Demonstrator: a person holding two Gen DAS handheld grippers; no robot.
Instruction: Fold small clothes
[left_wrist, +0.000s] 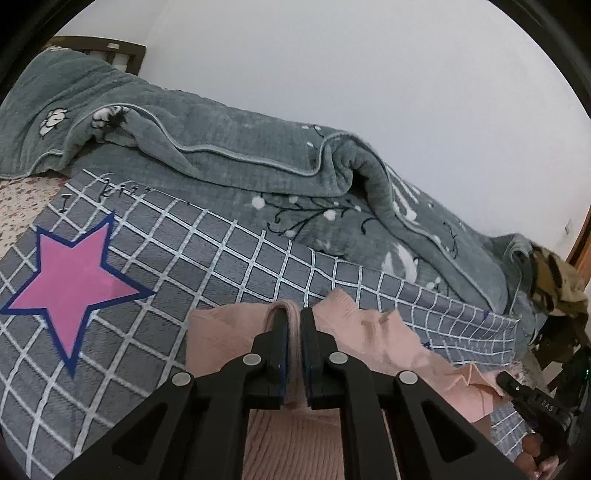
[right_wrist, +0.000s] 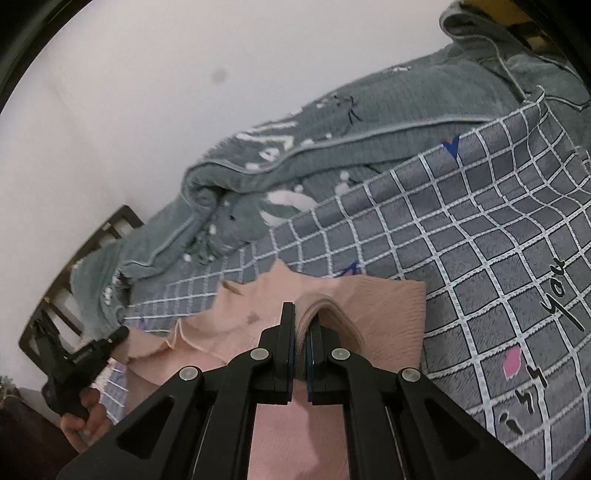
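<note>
A small pink ribbed garment (left_wrist: 373, 336) lies on a grey checked blanket (left_wrist: 229, 254). My left gripper (left_wrist: 294, 317) is shut on a bunched ribbed edge of the garment, pinched between its fingers. My right gripper (right_wrist: 303, 314) is shut on another ribbed edge of the same pink garment (right_wrist: 388, 310). Each gripper shows at the edge of the other's view: the right one in the left wrist view (left_wrist: 532, 402), the left one in the right wrist view (right_wrist: 85, 362). The garment stretches between them.
A rumpled grey-green quilt (left_wrist: 236, 147) lies behind the checked blanket (right_wrist: 480, 229) along a white wall. A pink star (left_wrist: 70, 280) is printed on the blanket. A dark wooden bed frame (right_wrist: 74, 280) and a camouflage cloth (left_wrist: 557, 284) are at the bed's end.
</note>
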